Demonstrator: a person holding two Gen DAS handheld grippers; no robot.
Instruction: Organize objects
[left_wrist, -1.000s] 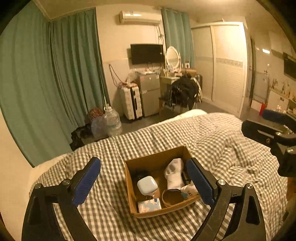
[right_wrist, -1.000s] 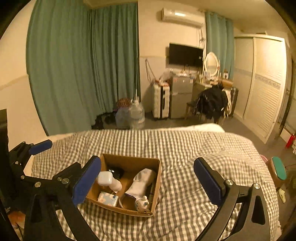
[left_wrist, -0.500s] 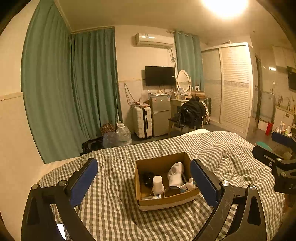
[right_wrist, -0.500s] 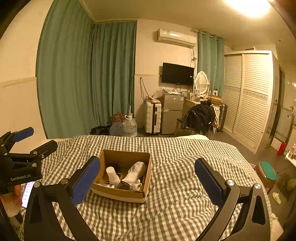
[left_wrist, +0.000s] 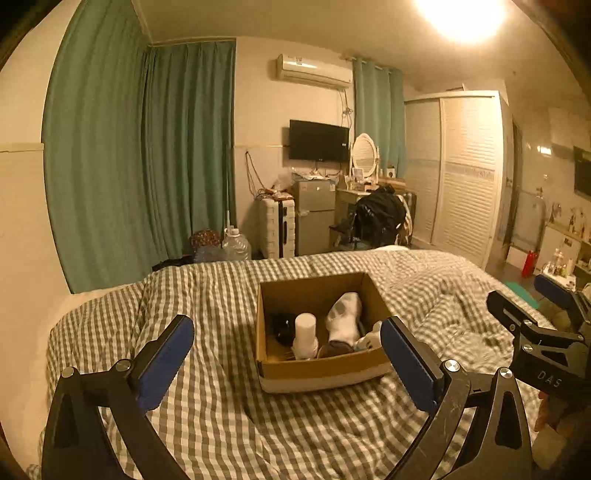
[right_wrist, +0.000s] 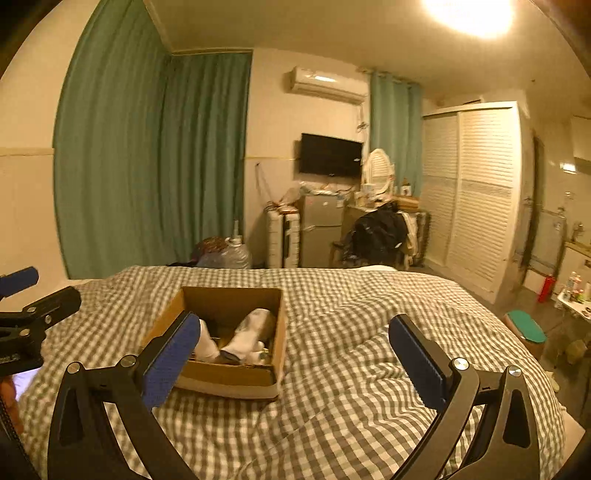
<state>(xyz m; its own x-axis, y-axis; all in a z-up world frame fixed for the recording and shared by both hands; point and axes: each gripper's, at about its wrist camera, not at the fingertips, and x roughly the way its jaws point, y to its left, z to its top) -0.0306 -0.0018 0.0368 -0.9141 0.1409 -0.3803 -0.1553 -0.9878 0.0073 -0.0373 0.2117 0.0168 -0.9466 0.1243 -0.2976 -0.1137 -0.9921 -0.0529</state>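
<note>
Both wrist views have pulled back and levelled since a second ago: the room's ceiling light and far wall now fill the upper half of each view, where earlier the cameras looked more steeply down at the bed. The grey-and-white checked duvet (left_wrist: 229, 413) spreads across the bed as before, and the open brown cardboard box (left_wrist: 317, 363) resting on it has not shifted, though it sits farther from both tools than it did. My reading is that the sorting has not begun and both hands are settling into a start position short of the box.

Inside the box, a white rolled sock (left_wrist: 345, 315) lies against the right half, a white cylindrical bottle (left_wrist: 305, 334) stands near the front centre, and a small dark object (left_wrist: 282, 326) sits at the left; what that item is cannot be made out in this light. Other small items lie at the front right corner.

The left gripper (left_wrist: 286, 363) has its blue-padded jaws spread fully wide, with nothing between the pads; the box is merely framed beyond them. The right gripper (right_wrist: 295, 358) likewise stands wide apart and empty, aimed over bare duvet to the right of the box. Both tools point slightly downward across the bed, side by side, each visible at the edge of the other's view.
</note>
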